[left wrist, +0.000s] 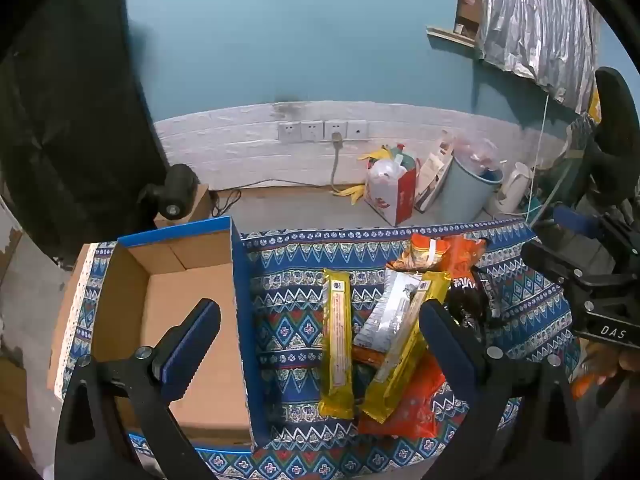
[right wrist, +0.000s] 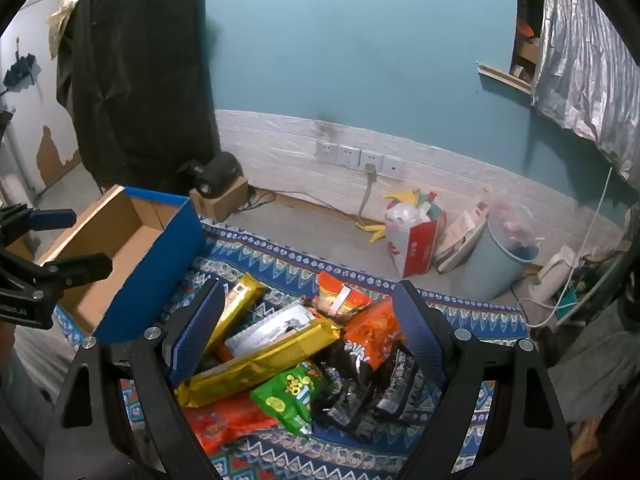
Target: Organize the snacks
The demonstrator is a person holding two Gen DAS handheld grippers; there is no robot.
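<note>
Nearest the right wrist camera, the right gripper (right wrist: 308,320) hangs with its two fingers spread wide apart, holding nothing, directly above a heap of snack packets on a blue patterned cloth (right wrist: 460,312). The left gripper (left wrist: 320,340) is likewise spread wide and empty; one finger hovers over an open cardboard box (left wrist: 192,280), the other over the edge of the heap.

Within the heap, a gold packet (right wrist: 260,360) lies on top, its long axis running slantwise from near-left to far-right between the right gripper's fingers. A second gold packet (left wrist: 338,340) lies alone just beside the box, pointing straight away from the left gripper. Green (right wrist: 290,394), orange (right wrist: 372,332) and black (right wrist: 368,392) packets crowd beneath and beside.

The box sits to the left of the heap, apparently bare inside. The right gripper seems nearer the heap, the left nearer the box.

Lower packets are partly buried, their print unreadable. Beyond lies floor clutter against a blue wall.
</note>
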